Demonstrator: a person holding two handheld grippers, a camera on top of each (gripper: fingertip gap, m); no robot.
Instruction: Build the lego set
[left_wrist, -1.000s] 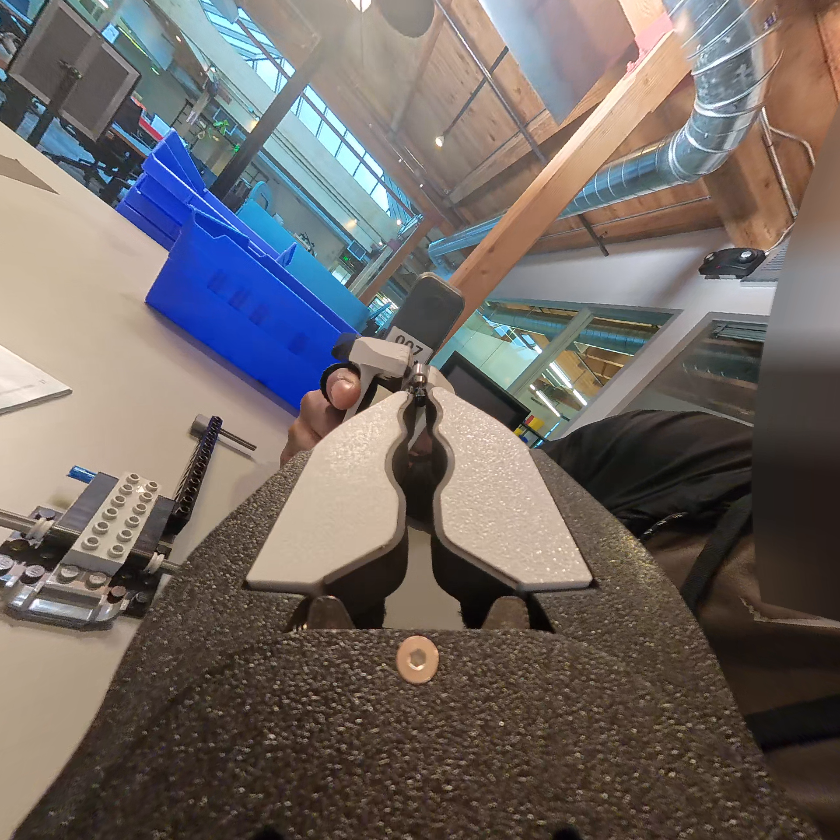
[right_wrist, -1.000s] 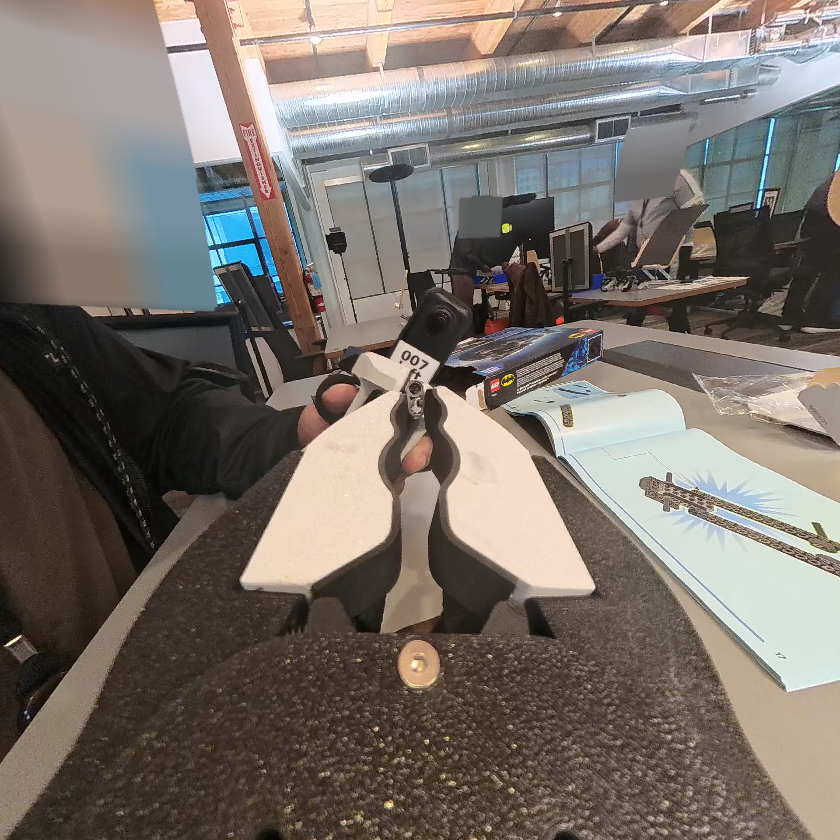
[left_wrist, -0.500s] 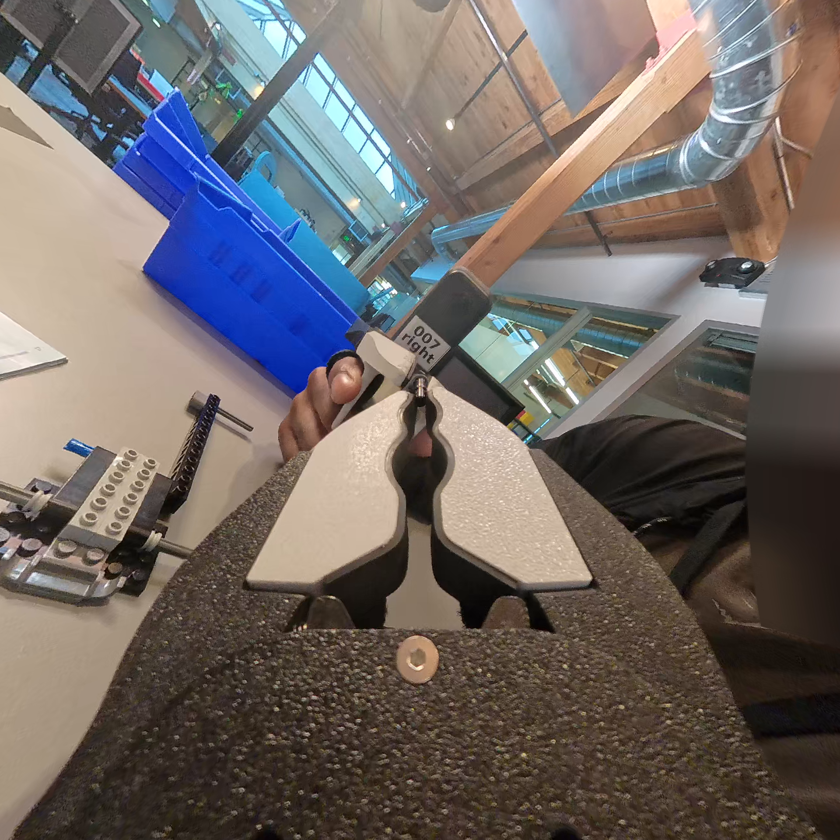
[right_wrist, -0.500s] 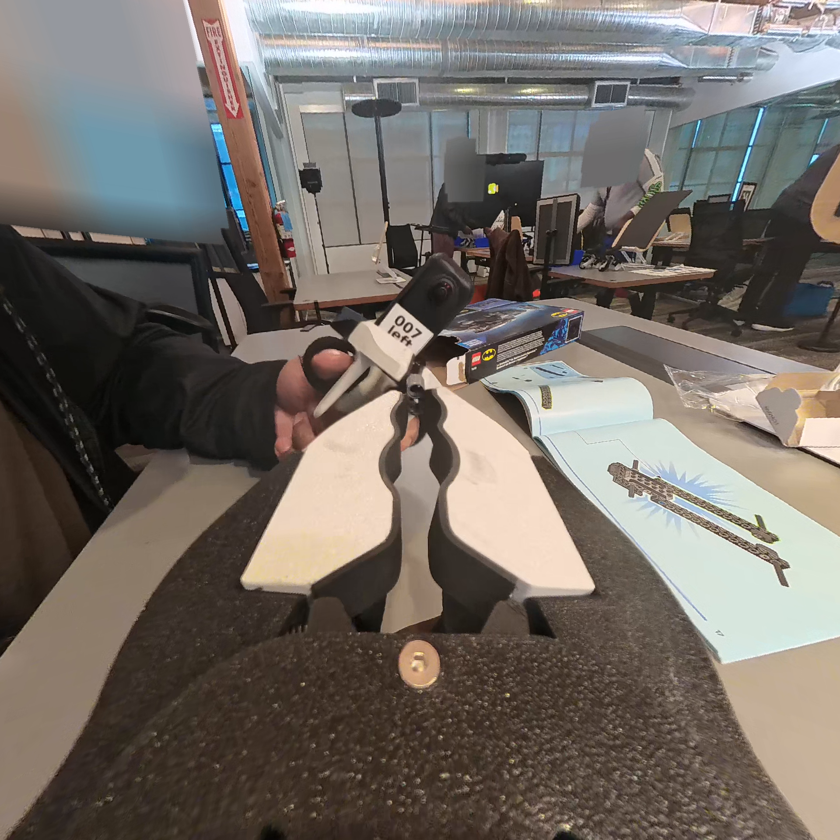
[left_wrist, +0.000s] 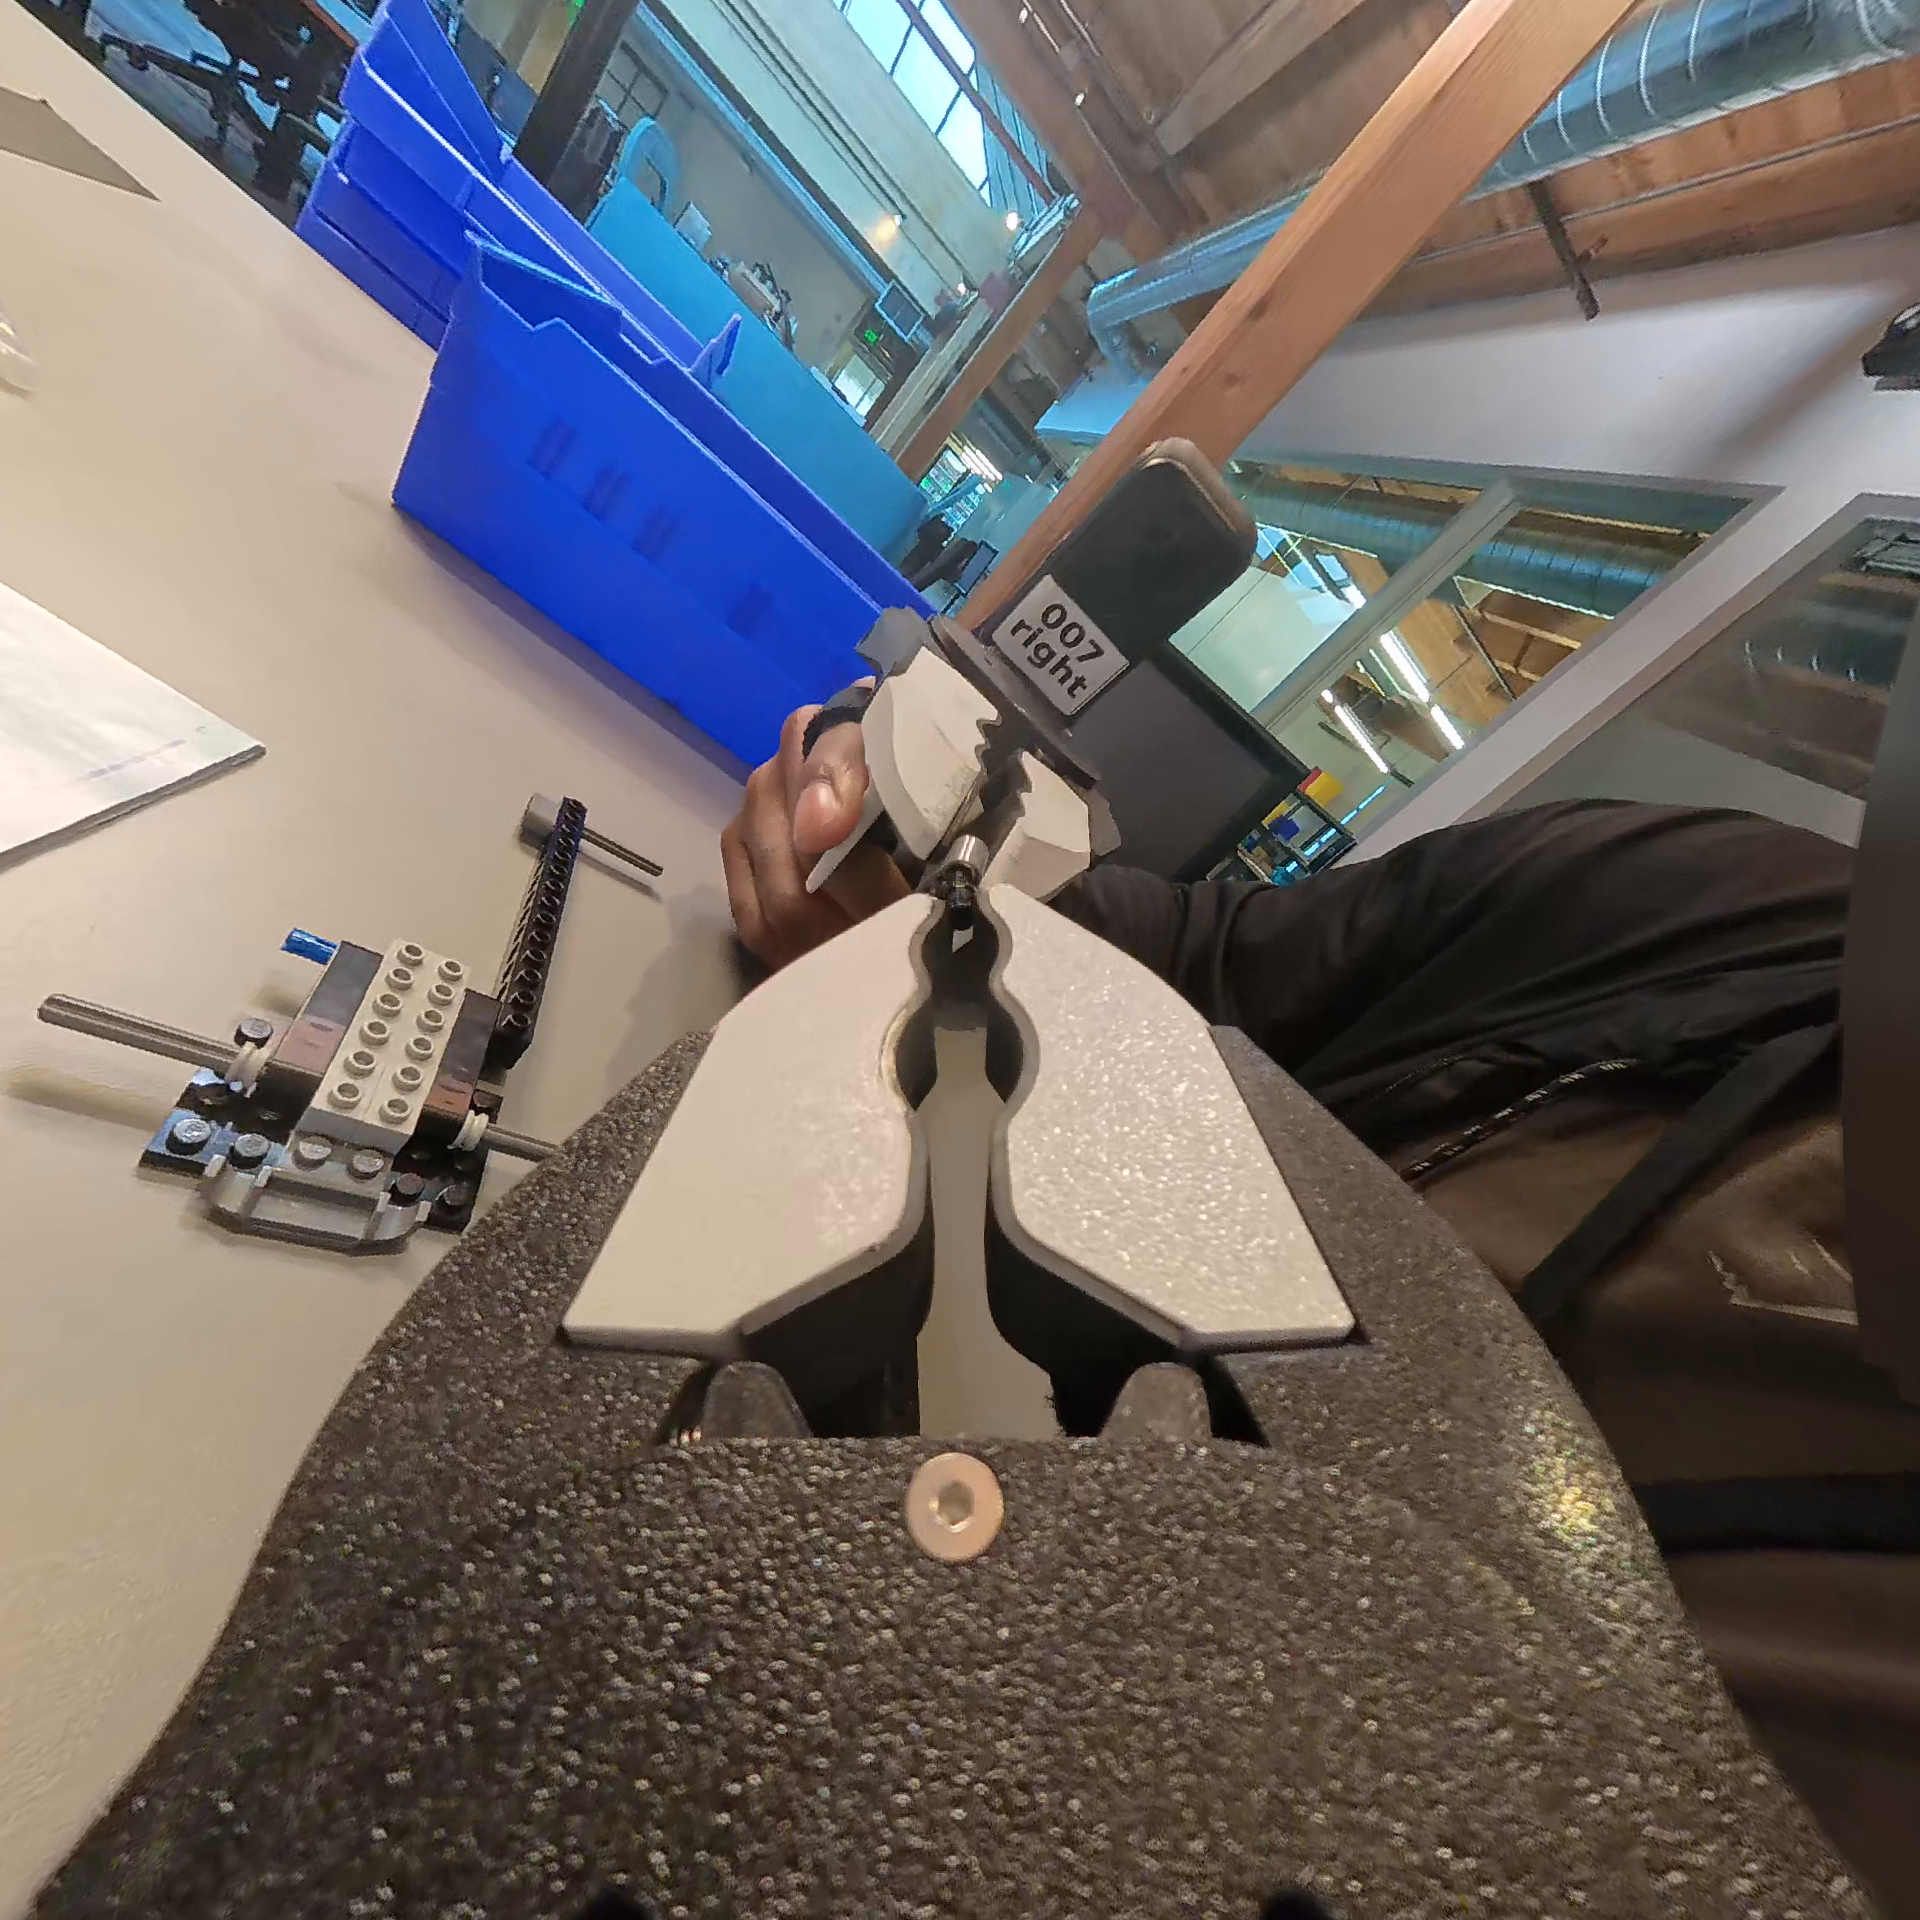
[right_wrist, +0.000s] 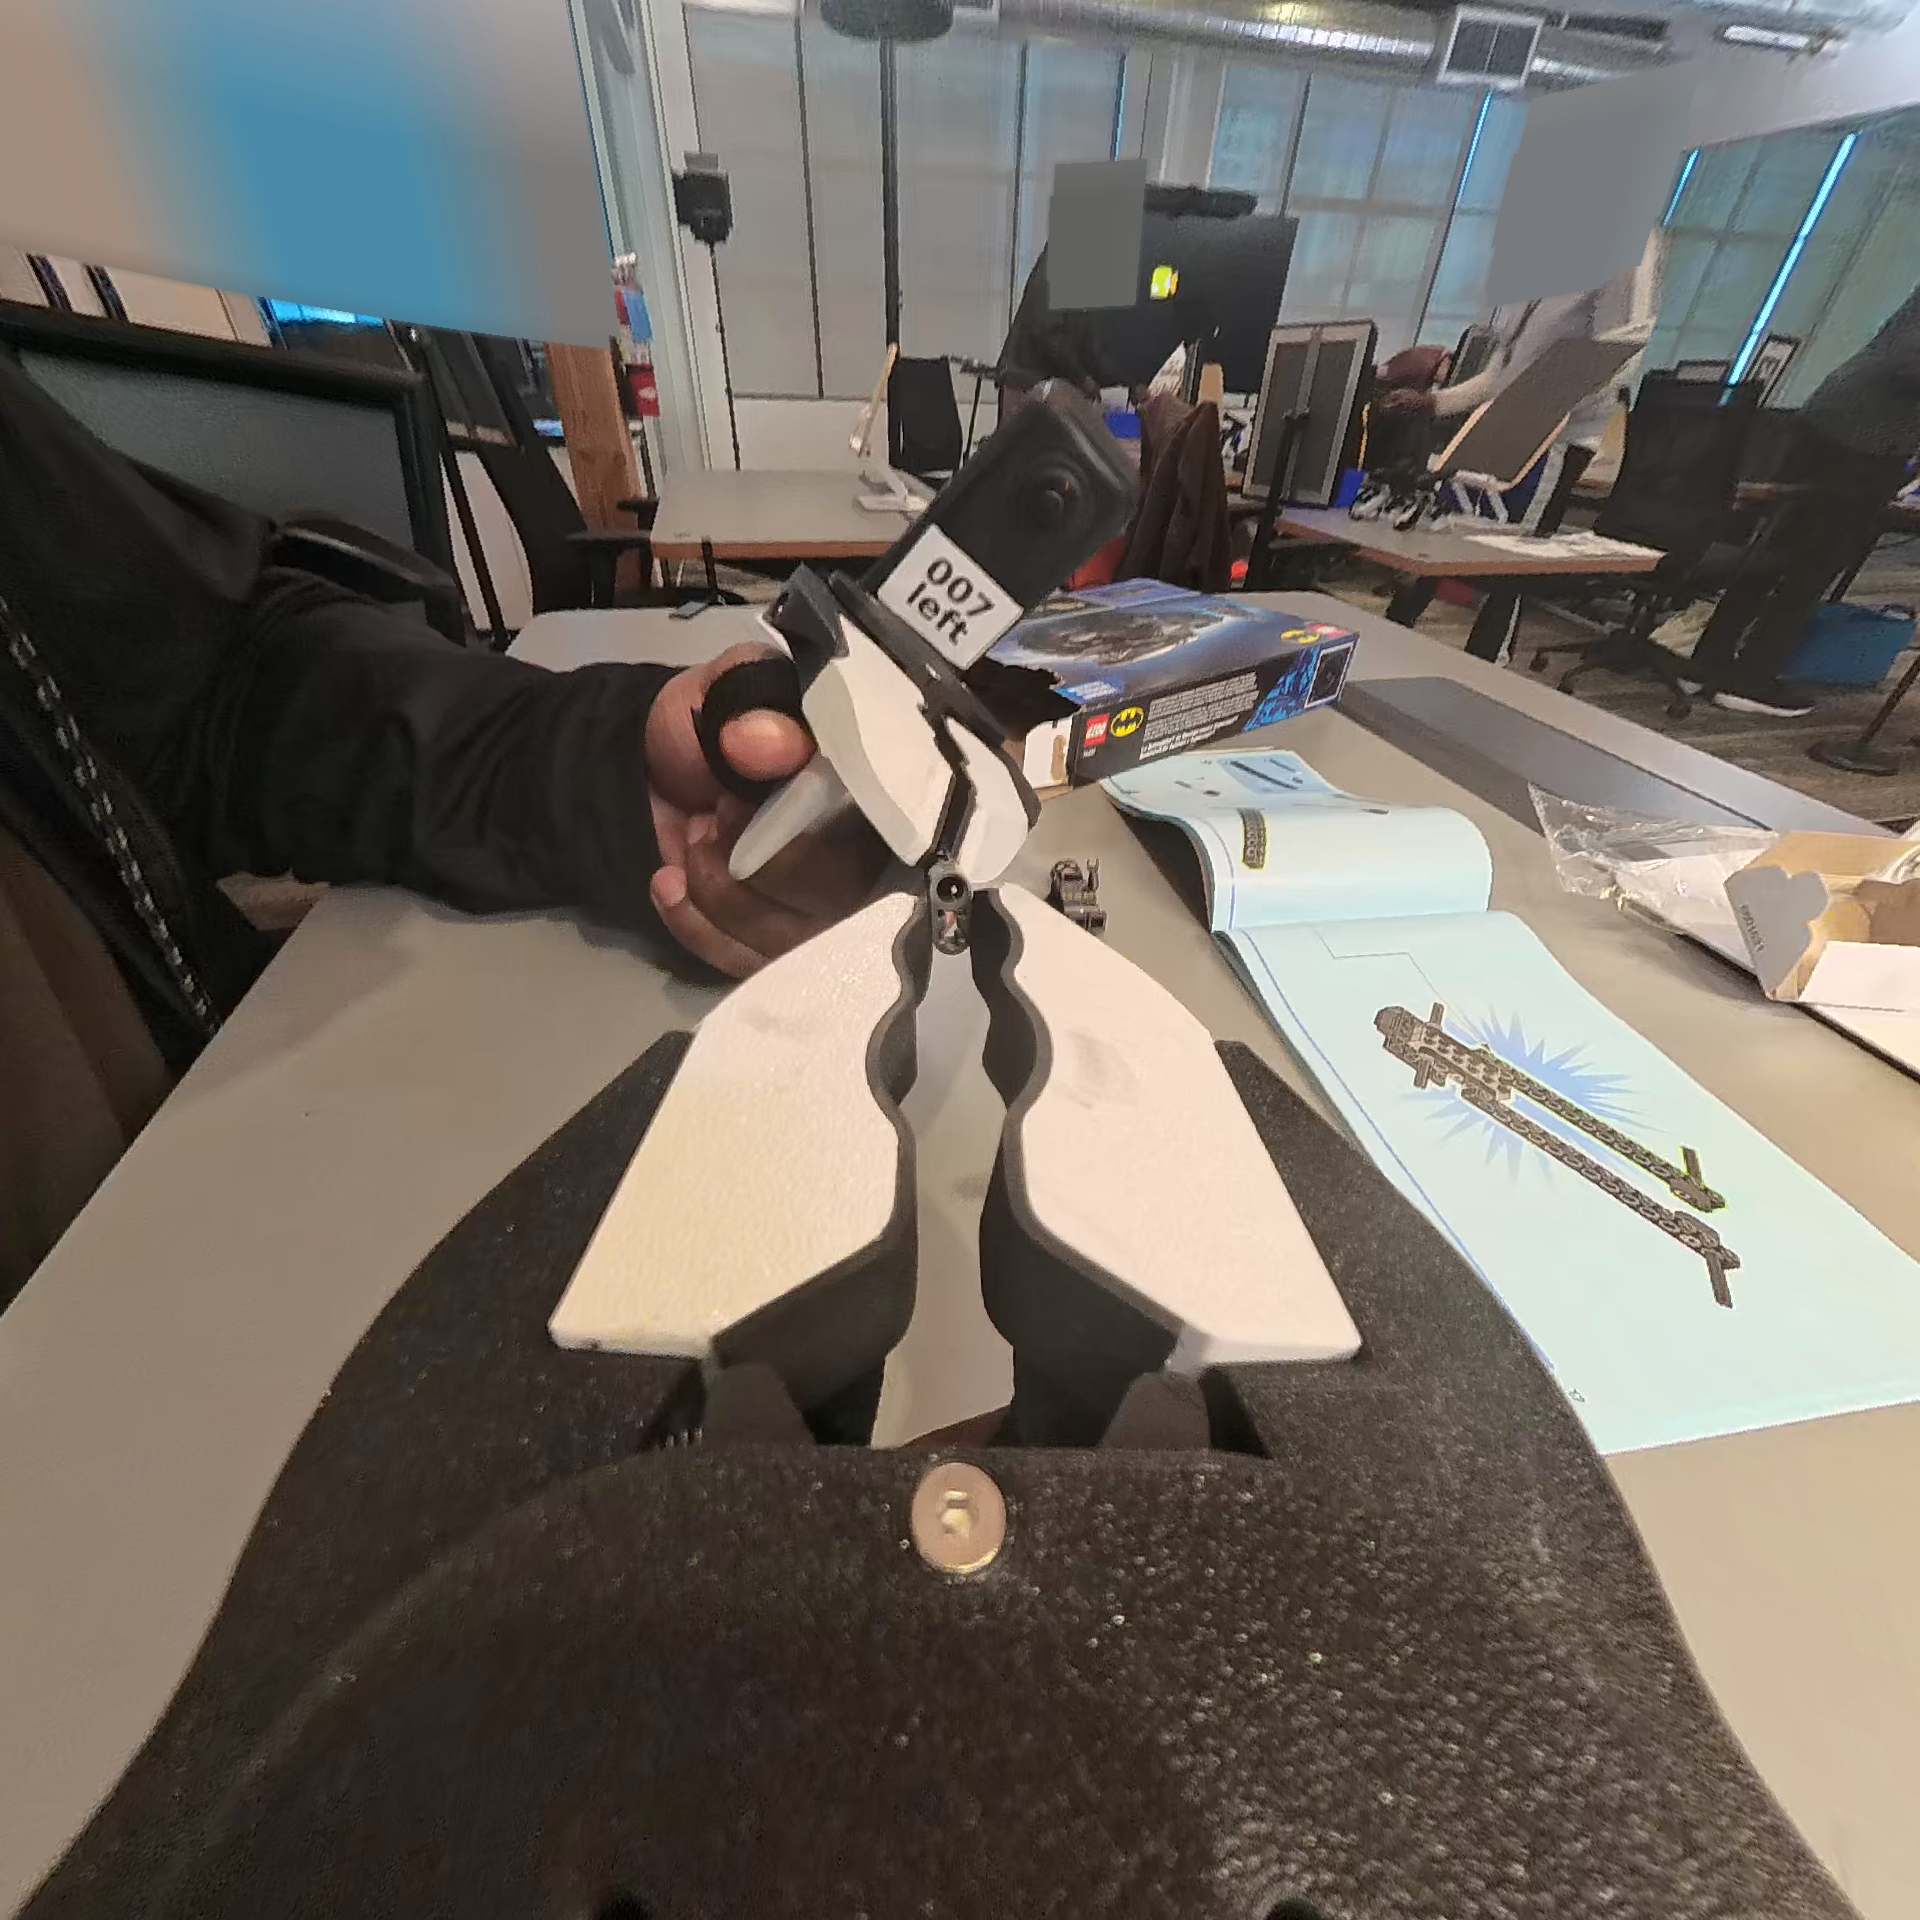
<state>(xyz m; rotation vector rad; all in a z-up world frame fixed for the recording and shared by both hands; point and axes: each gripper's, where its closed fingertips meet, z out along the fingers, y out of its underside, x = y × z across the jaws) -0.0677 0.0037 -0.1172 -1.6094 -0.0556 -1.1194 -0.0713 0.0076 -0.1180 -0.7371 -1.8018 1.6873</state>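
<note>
Two tools meet tip to tip above a grey surface (right_wrist: 416, 1039), each held in one hand. The left tool (left_wrist: 958, 914) is closed on one small black pin, whose long axis runs forward and up out of its tips toward the right tool (left_wrist: 971, 831) just ahead. The right tool (right_wrist: 948, 925) pinches one small dark grey connector piece (right_wrist: 948, 906); the piece stands roughly upright between the fingertips, with a round hole in its upper end facing the camera, directly under the tips of the left tool (right_wrist: 951, 847). In the left wrist view the pin's far end meets a short silvery-grey sleeve (left_wrist: 971, 854) at the right tool's tips; whether they are joined cannot be told.

To the left of the left tool lies one part-built brick model (left_wrist: 343, 1081): a grey studded brick on dark plates, crossed by one grey rod and joined to one long black beam with holes (left_wrist: 540, 914). Beyond it stand blue bins (left_wrist: 644, 540), at least two. One sheet of paper (left_wrist: 94, 717) lies far left.

Right of the right tool lie one open instruction booklet (right_wrist: 1455, 1039), one dark toy box (right_wrist: 1195, 675) beyond it, one small dark part (right_wrist: 1081, 888) just beside the fingertips, one clear bag (right_wrist: 1621, 842) and one torn cardboard box (right_wrist: 1829, 925).
</note>
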